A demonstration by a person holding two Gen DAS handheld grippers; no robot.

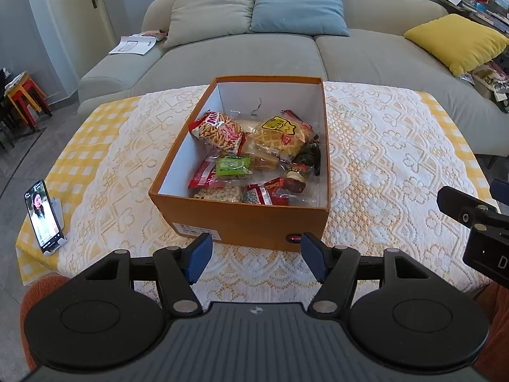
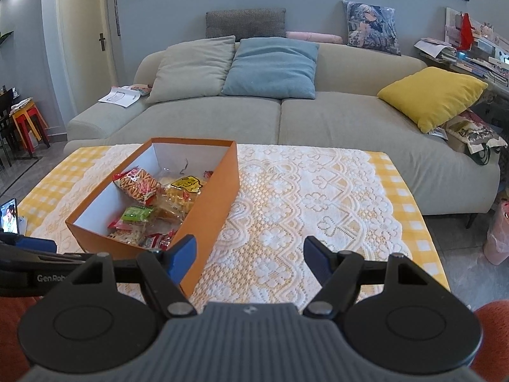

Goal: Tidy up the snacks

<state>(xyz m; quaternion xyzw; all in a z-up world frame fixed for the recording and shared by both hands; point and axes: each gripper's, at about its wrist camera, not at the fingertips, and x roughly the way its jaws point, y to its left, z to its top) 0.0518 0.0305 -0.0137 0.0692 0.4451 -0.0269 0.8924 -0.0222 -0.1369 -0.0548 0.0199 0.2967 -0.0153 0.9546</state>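
Observation:
An open orange cardboard box (image 1: pixel 254 222) stands on the lace-covered table (image 1: pixel 381 159). It holds several snack packs: a red bag of stick snacks (image 1: pixel 219 132), a yellow waffle pack (image 1: pixel 281 133), a green pack (image 1: pixel 232 166) and red packs (image 1: pixel 264 192). My left gripper (image 1: pixel 256 256) is open and empty, just in front of the box's near wall. My right gripper (image 2: pixel 249 254) is open and empty, to the right of the box (image 2: pixel 210 197), over bare lace cloth (image 2: pixel 302 197). The snacks also show in the right wrist view (image 2: pixel 143 184).
A phone on a stand (image 1: pixel 43 216) plays video at the table's left front corner. A grey sofa (image 1: pixel 254 51) with cushions stands behind the table. A yellow cushion (image 1: pixel 458 41) lies on its right end. Coloured stools (image 1: pixel 25 95) stand at the far left.

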